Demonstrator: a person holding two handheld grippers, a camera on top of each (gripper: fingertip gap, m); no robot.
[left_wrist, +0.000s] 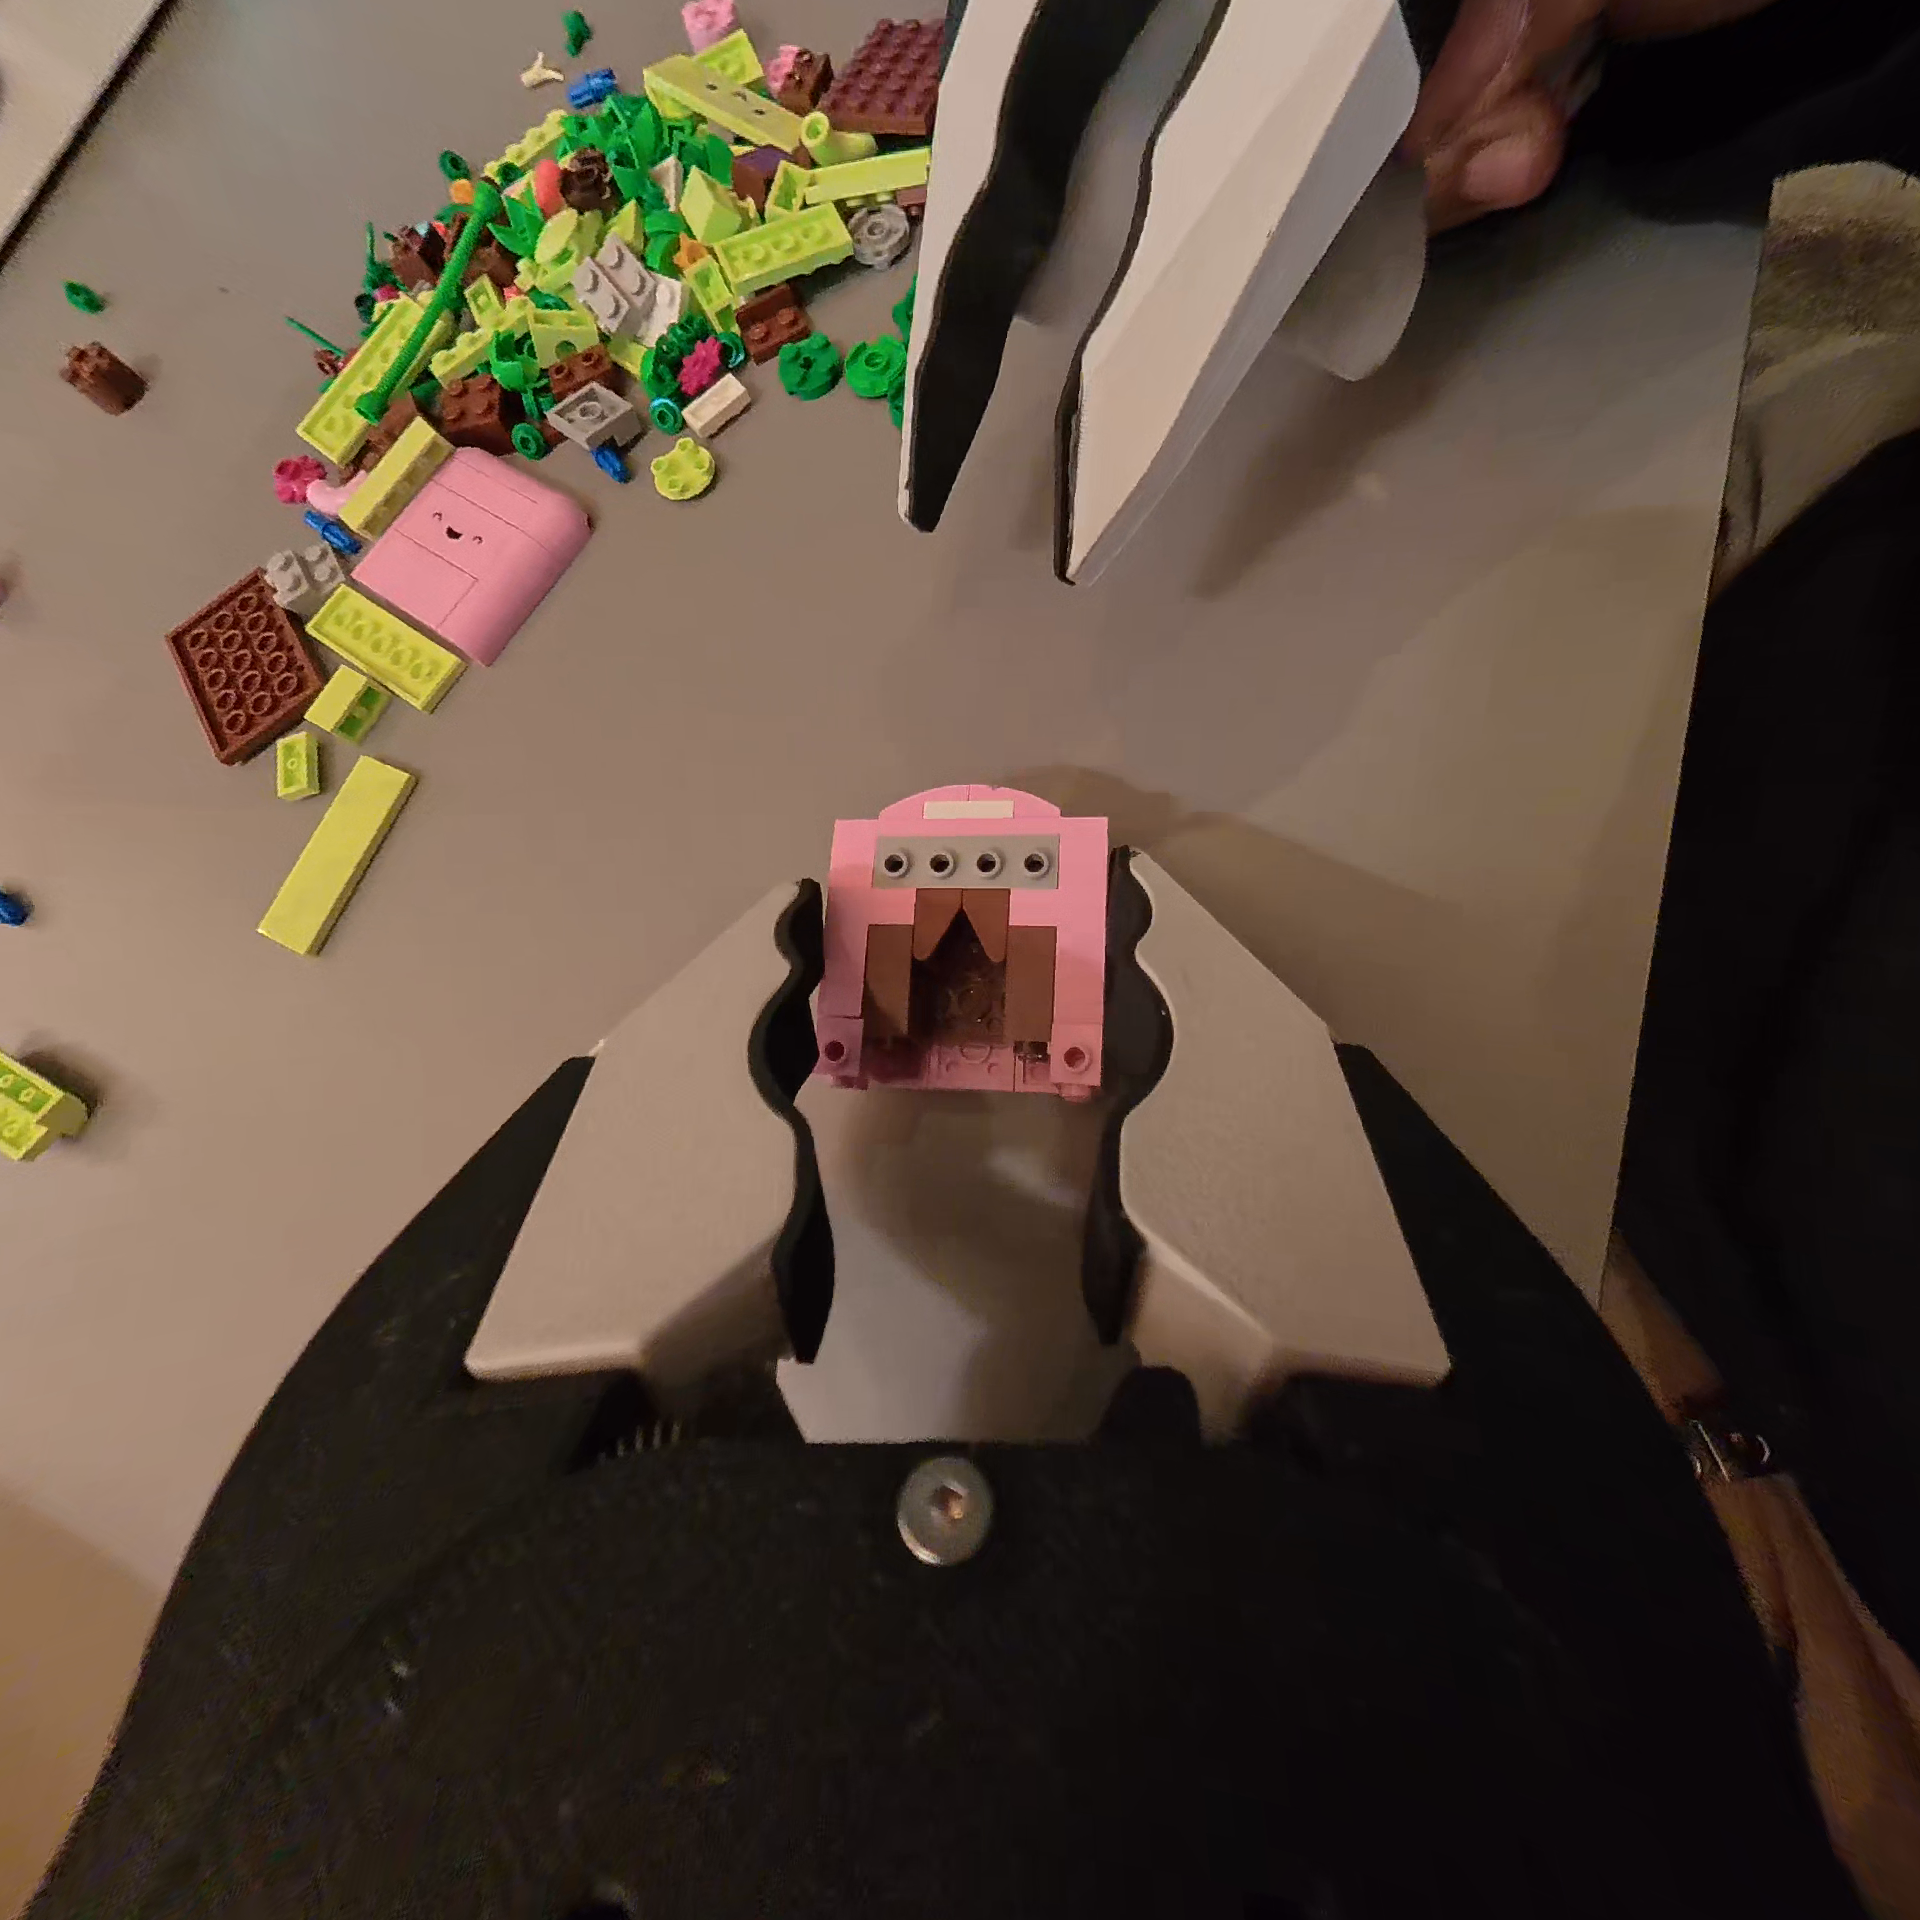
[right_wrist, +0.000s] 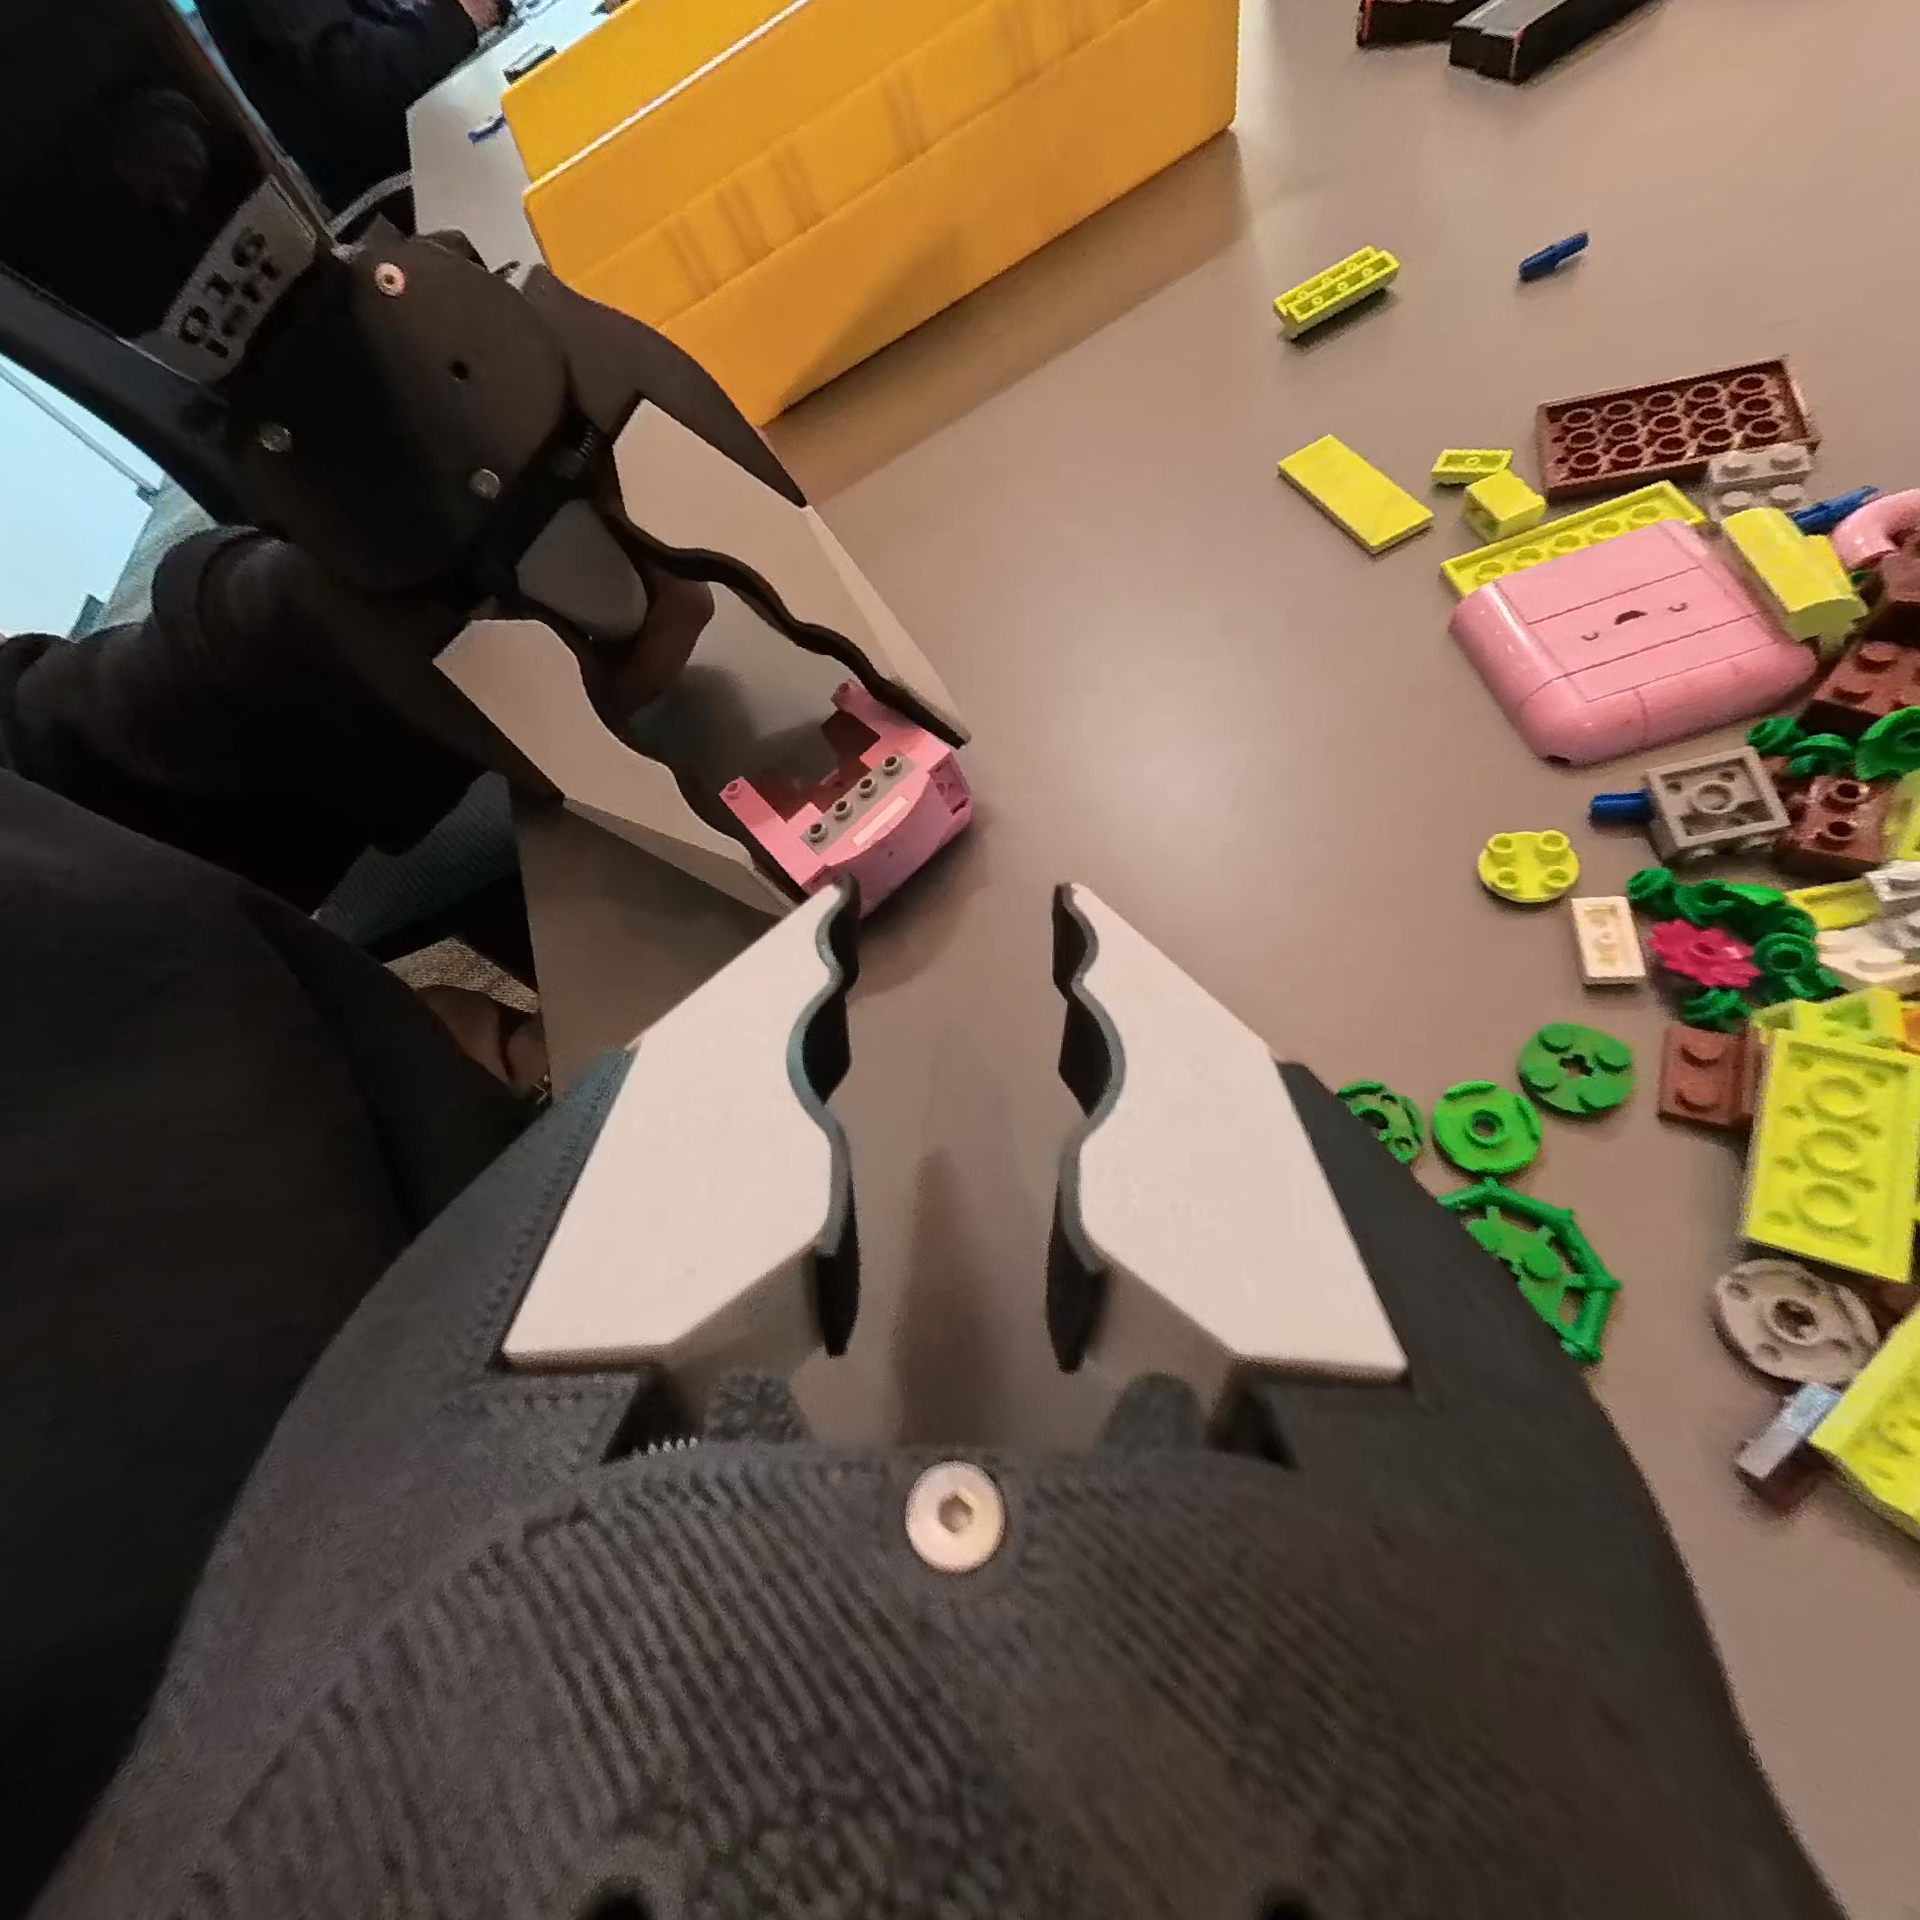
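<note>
My left gripper (left_wrist: 964, 878) is shut on a pink brick assembly (left_wrist: 961, 935) with brown slopes inside and a grey studded strip. It holds the assembly low at the table surface, near the table's right edge. It also shows in the right wrist view (right_wrist: 883, 831), clamped between the left gripper's fingers (right_wrist: 727, 831). My right gripper (right_wrist: 956, 894) is open and empty, its tips just short of the assembly. In the left wrist view, the right gripper (left_wrist: 995, 545) hangs beyond the assembly, tips pointing down.
A pile of loose green, lime, brown and grey bricks (left_wrist: 582, 260) lies far left. A pink panel with a face (left_wrist: 473, 551) (right_wrist: 1621, 644), a brown plate (left_wrist: 244, 665) and a lime tile (left_wrist: 338, 852) lie nearby. A yellow bin (right_wrist: 883, 177) stands behind. The table edge (left_wrist: 1683, 831) runs along the right. My hands' fingertips stand some 6 cm from each other.
</note>
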